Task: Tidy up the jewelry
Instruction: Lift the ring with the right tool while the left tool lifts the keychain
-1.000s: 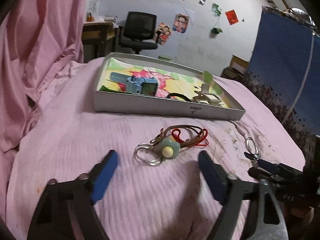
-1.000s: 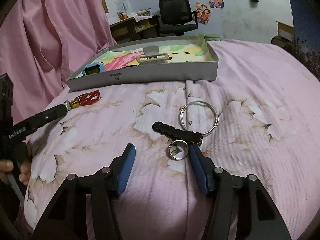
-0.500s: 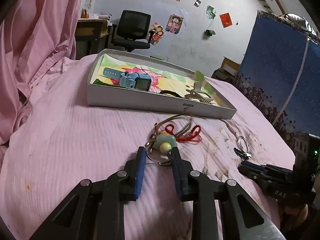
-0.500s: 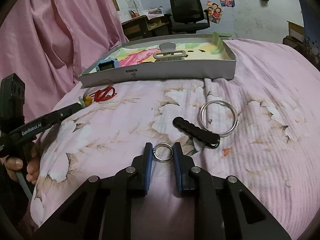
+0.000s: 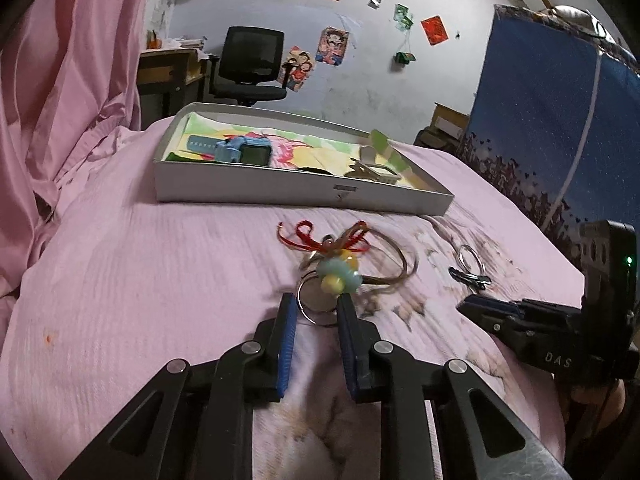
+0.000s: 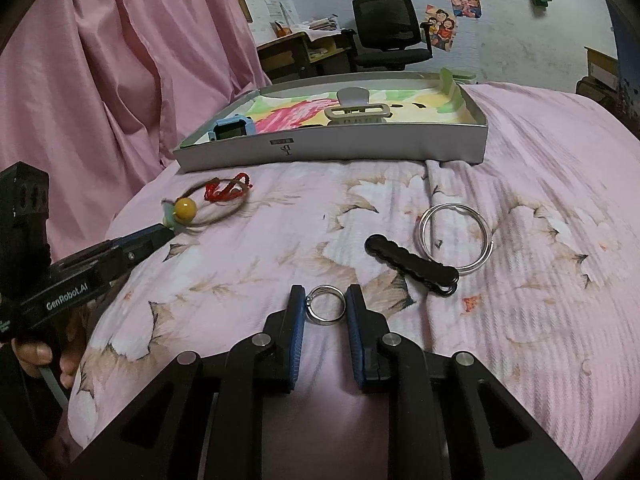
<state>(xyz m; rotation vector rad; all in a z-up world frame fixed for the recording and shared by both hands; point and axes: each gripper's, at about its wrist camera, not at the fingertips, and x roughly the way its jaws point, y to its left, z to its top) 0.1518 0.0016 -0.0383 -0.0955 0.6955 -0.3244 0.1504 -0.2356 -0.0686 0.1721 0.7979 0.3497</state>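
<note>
My left gripper (image 5: pixel 317 307) is shut on the metal split ring of a keychain (image 5: pixel 339 277) that has a pale blue flower charm, a brown loop and red cord; its cords are blurred with motion. The same keychain (image 6: pixel 182 210) shows at the left gripper's tip in the right wrist view. My right gripper (image 6: pixel 326 301) is shut on a small silver ring (image 6: pixel 326 305) just above the pink bedspread. Behind both lies a shallow grey box (image 5: pixel 280 189), also seen as the box (image 6: pixel 360 148), which holds a blue watch (image 5: pixel 244 151) and a beige claw clip (image 6: pixel 358 111).
A black wavy hair clip (image 6: pixel 412 266) and silver bangles (image 6: pixel 456 236) lie on the bedspread to the right of the right gripper. A pink curtain (image 6: pixel 100 80) hangs on the left. An office chair (image 5: pixel 250 68) and desk stand beyond the bed, with a blue panel (image 5: pixel 540 120) to the right.
Both grippers went from wide open to shut, the left on the keychain's ring and the right on the small silver ring. The keychain has since shifted and its cords swing.
</note>
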